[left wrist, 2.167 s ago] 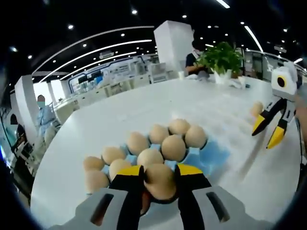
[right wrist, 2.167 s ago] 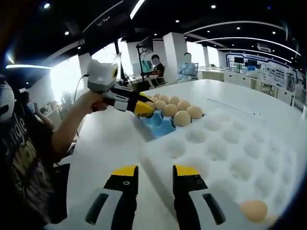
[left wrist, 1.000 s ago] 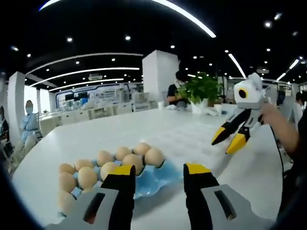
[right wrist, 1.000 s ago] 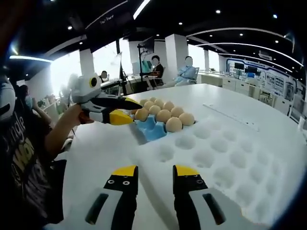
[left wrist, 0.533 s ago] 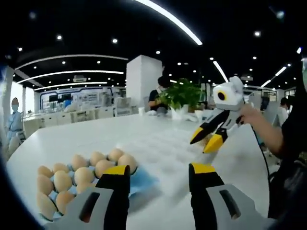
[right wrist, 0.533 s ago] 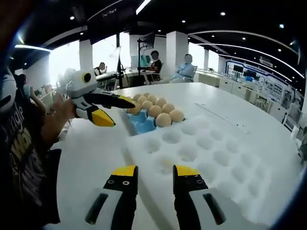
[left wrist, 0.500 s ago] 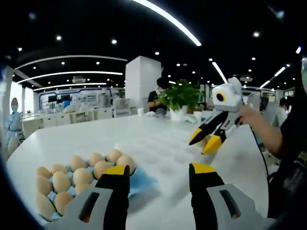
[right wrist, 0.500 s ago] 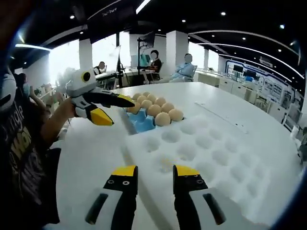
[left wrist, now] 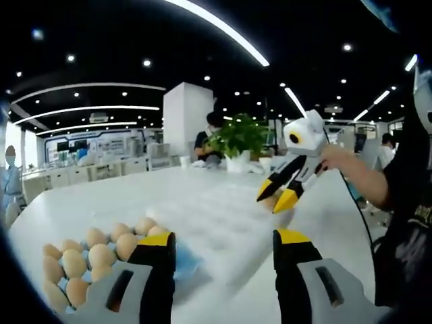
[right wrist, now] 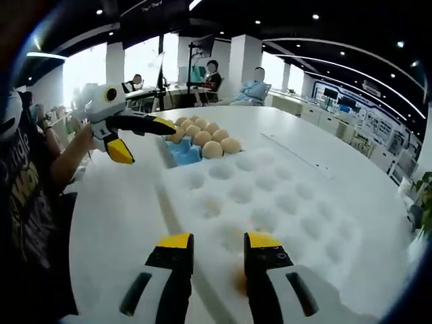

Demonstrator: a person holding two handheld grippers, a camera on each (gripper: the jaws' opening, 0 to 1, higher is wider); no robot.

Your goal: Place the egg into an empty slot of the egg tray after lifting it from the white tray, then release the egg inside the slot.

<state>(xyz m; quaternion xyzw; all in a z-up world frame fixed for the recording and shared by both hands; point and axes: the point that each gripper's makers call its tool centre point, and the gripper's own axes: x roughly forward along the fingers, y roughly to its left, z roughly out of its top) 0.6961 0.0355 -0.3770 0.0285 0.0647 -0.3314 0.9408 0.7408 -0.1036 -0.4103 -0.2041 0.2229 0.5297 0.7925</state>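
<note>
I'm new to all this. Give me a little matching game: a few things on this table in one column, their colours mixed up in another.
Things:
1. eggs
2. egg tray
3. foam tray
4. plant

Colours:
a. white
b. green
c. brown
d. blue

Pairs: 1-c, 2-d, 3-a, 4-b

My left gripper view low over table (left wrist: pixel 101 196); right gripper view opposite, higher; both share white tray (right wrist: pixel 283 196), probably.
</note>
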